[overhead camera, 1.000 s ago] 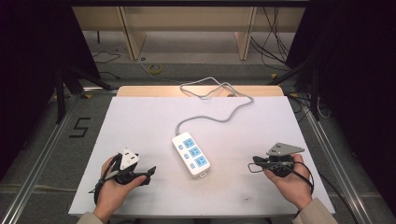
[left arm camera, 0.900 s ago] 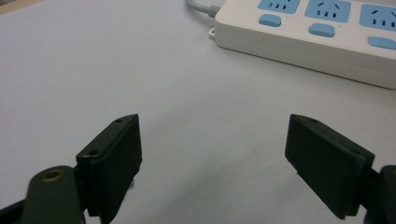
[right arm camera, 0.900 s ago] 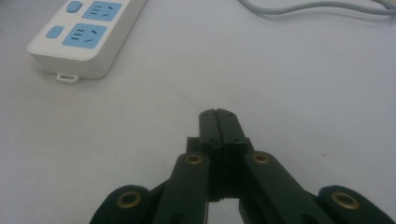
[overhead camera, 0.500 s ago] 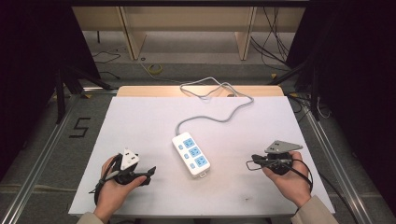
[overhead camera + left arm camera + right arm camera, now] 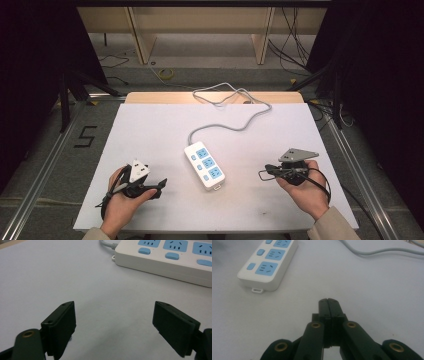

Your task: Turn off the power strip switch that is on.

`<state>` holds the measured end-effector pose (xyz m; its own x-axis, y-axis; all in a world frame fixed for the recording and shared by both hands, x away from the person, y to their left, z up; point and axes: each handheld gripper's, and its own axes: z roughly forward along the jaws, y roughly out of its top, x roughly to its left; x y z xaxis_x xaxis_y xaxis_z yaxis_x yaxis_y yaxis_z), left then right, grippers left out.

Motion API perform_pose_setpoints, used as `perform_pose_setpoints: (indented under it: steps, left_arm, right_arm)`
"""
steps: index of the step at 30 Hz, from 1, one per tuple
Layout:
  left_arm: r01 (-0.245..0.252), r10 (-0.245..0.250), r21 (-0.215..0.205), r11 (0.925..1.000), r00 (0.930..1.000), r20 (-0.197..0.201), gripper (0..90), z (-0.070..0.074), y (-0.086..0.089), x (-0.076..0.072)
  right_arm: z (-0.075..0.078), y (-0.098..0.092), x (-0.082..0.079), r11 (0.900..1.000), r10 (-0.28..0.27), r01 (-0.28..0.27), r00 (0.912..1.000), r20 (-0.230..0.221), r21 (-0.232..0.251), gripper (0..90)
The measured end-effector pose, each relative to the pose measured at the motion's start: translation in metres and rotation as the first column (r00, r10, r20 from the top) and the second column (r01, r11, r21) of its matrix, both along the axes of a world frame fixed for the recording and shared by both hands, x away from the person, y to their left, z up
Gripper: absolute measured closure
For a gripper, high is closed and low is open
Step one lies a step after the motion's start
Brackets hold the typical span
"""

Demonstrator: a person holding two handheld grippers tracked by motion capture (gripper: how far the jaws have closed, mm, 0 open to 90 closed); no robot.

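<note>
White table (image 5: 150,130), grey floor (image 5: 45,150), dark curtains (image 5: 380,75)

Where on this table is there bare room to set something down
Bare patches: the far left corner, left of the grey cable; the far right, between that cable and the table edge; the near strip between both hands. The middle is crowded by the power strip, flanked by the left hand-held gripper and right hand-held gripper.
</note>
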<state>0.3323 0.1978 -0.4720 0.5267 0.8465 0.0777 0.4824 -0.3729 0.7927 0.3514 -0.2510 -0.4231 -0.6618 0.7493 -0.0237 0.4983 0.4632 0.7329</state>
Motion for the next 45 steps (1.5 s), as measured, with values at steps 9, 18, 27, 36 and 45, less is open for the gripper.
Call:
perform_pose_setpoints:
  steps: [9,18,27,36,45]
  left_arm:
    - [0.002,-0.002,0.004,1.0,1.0,0.0,18.6,0.0,0.0,0.0]
    - [0.002,-0.002,0.005,1.0,1.0,0.0,18.7,0.0,0.0,0.0]
    - [0.003,-0.003,0.008,1.0,1.0,-0.002,18.7,0.0,0.0,0.0]
    - [0.002,-0.002,0.007,1.0,1.0,-0.003,18.8,0.0,-0.001,0.0]
    - [0.002,-0.002,0.009,1.0,1.0,-0.002,18.8,0.0,-0.001,0.0]
  right_arm:
    - [0.003,0.004,0.003,1.0,0.012,-0.012,0.9999,-0.008,-0.004,90.0]
    - [0.004,0.015,0.005,0.999,0.034,-0.034,0.9991,-0.025,-0.013,90.0]
    - [0.006,0.021,0.008,0.999,0.043,-0.043,0.9987,-0.029,-0.015,90.0]
    - [0.007,0.028,0.01,0.998,0.052,-0.053,0.9981,-0.033,-0.018,90.0]
    - [0.007,0.035,0.013,0.997,0.065,-0.066,0.997,-0.041,-0.026,90.0]
